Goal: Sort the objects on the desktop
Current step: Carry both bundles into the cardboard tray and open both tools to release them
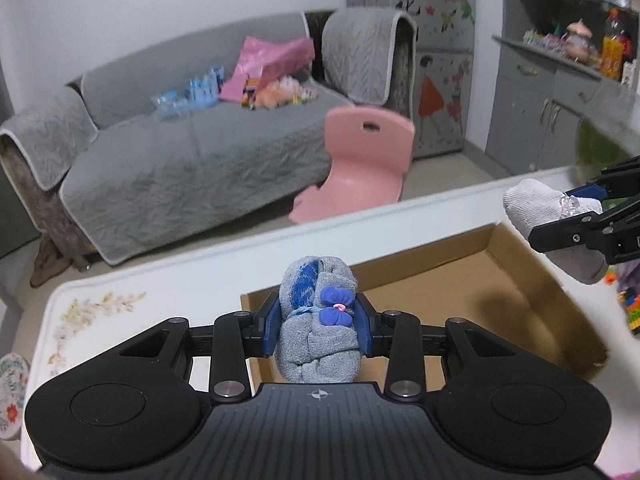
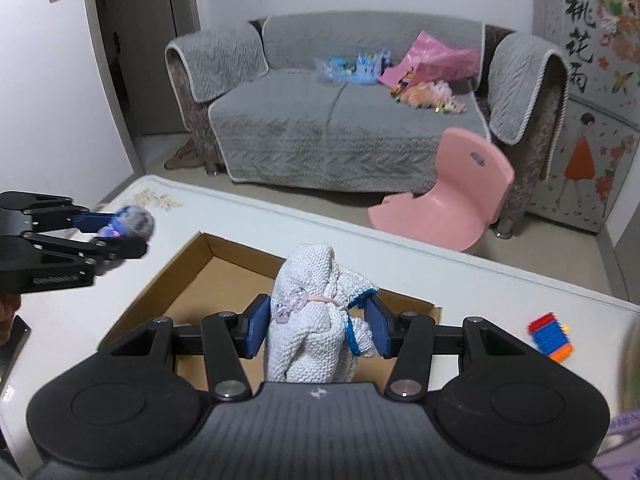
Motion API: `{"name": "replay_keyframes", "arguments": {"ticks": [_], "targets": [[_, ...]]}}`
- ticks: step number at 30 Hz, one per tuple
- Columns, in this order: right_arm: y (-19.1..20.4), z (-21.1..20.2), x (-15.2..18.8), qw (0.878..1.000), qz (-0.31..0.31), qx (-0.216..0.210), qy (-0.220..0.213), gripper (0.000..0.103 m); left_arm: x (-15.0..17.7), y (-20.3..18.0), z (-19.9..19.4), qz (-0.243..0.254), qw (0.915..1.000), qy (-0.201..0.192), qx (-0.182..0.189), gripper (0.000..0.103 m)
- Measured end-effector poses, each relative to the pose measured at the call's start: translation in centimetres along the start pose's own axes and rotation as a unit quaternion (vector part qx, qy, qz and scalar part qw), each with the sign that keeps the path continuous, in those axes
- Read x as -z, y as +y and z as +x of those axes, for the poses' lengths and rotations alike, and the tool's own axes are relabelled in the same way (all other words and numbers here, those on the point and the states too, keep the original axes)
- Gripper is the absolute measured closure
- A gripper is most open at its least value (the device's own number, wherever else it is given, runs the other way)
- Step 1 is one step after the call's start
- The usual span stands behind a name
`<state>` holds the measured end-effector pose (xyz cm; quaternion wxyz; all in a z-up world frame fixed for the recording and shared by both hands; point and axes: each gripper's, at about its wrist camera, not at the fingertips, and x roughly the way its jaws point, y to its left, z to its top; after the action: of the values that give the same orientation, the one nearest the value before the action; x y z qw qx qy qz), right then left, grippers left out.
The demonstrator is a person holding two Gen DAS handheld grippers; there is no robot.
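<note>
Above open brown cardboard box (image 1: 420,280): left gripper (image 1: 318,320) pinching rolled grey-blue sock bundle (image 1: 316,344); right gripper (image 2: 318,324) pinching rolled white knitted sock bundle (image 2: 308,340).

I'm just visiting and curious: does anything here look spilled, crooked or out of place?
Nothing spilled or broken. One stray thing: a small stack of toy bricks lies loose on the white table, outside the empty cardboard box. Each hand-held gripper holds a rolled sock bundle: grey on the left, white on the right.
</note>
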<state>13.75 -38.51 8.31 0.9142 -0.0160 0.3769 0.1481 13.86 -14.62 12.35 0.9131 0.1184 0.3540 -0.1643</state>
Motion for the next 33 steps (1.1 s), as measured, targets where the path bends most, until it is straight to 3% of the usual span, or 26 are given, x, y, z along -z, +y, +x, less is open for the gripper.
{"name": "replay_keyframes", "arguments": {"ticks": [11, 19, 22, 24, 30, 32, 33], "targets": [[1.4, 8.4, 0.9, 0.998, 0.001, -0.013, 0.061, 0.055, 2.4, 0.8, 6.8, -0.01, 0.9986, 0.052, -0.003, 0.059], [2.0, 10.1, 2.2, 0.996, -0.018, -0.001, 0.088, 0.055, 3.6, 0.6, 8.3, -0.008, 0.9981, 0.062, -0.005, 0.059], [2.2, 10.4, 2.5, 0.996, -0.02, 0.005, 0.091, 0.054, 3.9, 0.2, 8.5, -0.001, 0.9979, 0.065, -0.003, 0.053], [2.3, 10.3, 2.6, 0.996, -0.023, 0.007, 0.09, 0.055, 4.1, 0.2, 8.6, -0.002, 0.9979, 0.064, 0.0, 0.032], [2.7, 10.4, 2.5, 0.996, -0.026, 0.01, 0.085, 0.049, 4.3, 0.1, 8.0, -0.013, 0.9985, 0.052, 0.007, 0.029], [2.6, 10.1, 2.3, 0.997, -0.027, 0.012, 0.076, 0.036, 4.2, 0.1, 7.5, -0.014, 0.9988, 0.046, 0.008, 0.028], [2.6, 10.0, 2.1, 0.997, -0.027, 0.011, 0.074, 0.035, 4.2, 0.1, 7.3, -0.015, 0.9989, 0.043, 0.009, 0.027]]}}
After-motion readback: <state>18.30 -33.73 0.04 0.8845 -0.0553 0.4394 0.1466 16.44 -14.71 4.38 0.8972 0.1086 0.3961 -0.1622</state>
